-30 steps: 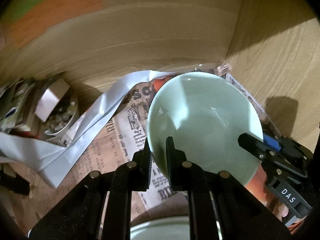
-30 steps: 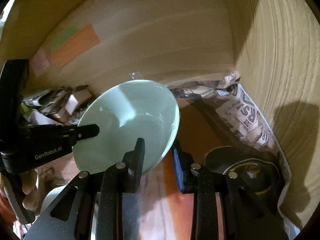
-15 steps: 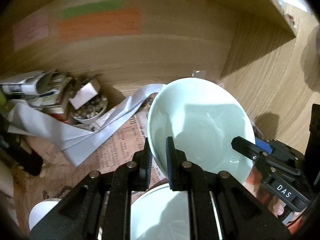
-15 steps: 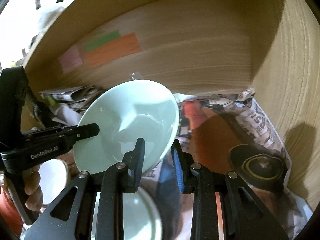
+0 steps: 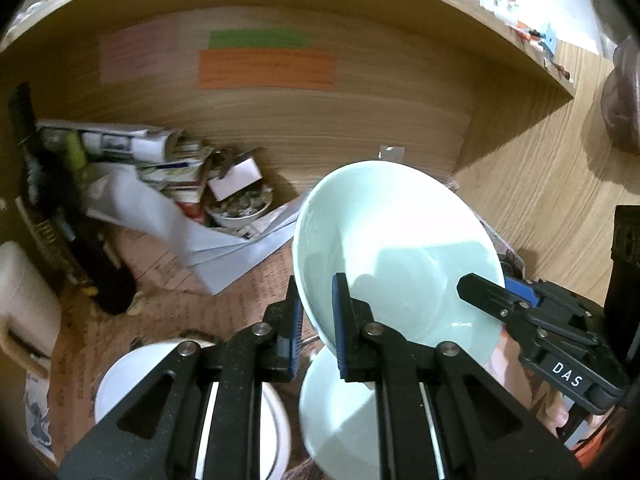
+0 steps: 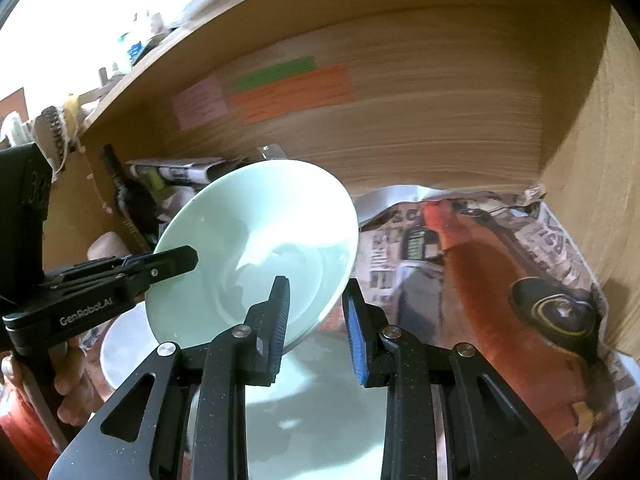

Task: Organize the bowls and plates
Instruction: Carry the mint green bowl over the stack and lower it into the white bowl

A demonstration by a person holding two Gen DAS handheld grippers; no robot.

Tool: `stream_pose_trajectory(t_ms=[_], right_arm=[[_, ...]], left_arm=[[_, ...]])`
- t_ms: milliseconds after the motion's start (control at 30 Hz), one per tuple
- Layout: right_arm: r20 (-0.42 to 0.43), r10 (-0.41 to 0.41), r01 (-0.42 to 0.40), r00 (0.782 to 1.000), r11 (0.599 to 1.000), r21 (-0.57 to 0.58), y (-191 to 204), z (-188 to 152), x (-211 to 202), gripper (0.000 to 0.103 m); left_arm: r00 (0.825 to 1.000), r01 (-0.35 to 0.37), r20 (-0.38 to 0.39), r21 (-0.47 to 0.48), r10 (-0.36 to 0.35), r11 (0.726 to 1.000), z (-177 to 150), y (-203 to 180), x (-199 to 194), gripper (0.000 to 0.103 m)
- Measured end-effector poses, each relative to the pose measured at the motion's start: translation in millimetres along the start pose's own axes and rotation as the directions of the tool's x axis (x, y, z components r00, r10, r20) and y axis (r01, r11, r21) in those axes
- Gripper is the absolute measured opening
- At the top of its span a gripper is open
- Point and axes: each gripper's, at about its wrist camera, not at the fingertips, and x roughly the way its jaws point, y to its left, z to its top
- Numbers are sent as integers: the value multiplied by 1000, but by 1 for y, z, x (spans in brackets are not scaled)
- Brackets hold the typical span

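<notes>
A pale green bowl (image 5: 396,256) (image 6: 256,248) hangs tilted in the air, held by both grippers. My left gripper (image 5: 317,292) is shut on its left rim, one pad inside and one outside. In the right wrist view the left gripper (image 6: 176,262) reaches in from the left. My right gripper (image 6: 316,292) is shut on the opposite rim, and appears in the left wrist view as the right gripper (image 5: 500,292) at the bowl's right edge. Below the held bowl sits a second pale green bowl (image 5: 340,412) (image 6: 320,400). A white bowl (image 5: 120,380) (image 6: 124,344) stands to its left.
A wooden cabinet back wall (image 5: 360,120) carries coloured labels; its side wall (image 6: 592,160) rises on the right. Newspaper (image 6: 480,264) lines the floor. At the back left lie rolled papers (image 5: 132,144), a small filled dish (image 5: 240,208) and a dark bottle (image 5: 80,240). A dark round lid (image 6: 560,312) lies at right.
Both grippers have drawn back from the cabinet's back wall and risen slightly, carrying the bowl. The lower green bowl and the white bowl have come into view beneath.
</notes>
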Motion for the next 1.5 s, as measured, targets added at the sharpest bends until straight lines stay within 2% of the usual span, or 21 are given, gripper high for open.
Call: stream_pose_trajectory(t_ms=[400,700,1100,1500], right_arm=[[-22,64,-65,998,997,-29,41,-16,4,25],[-59,118,-122,991,990,-68,71,-25,15,25],[-130,172,-185,977,978,-95,103,-42,37,25],[-201,176,-199,964,975,-98,115,-55,61,25]], left_arm=[[997,-61,35,-41,62,997,-32,34,-38,12],[995,-99,22,-97,101,990,-49,61,-58,12],[987,-162,-28,-145,160,976,-73,92,-67,12],[980,-197,-73,-168,187,966,-89,107,-59,12]])
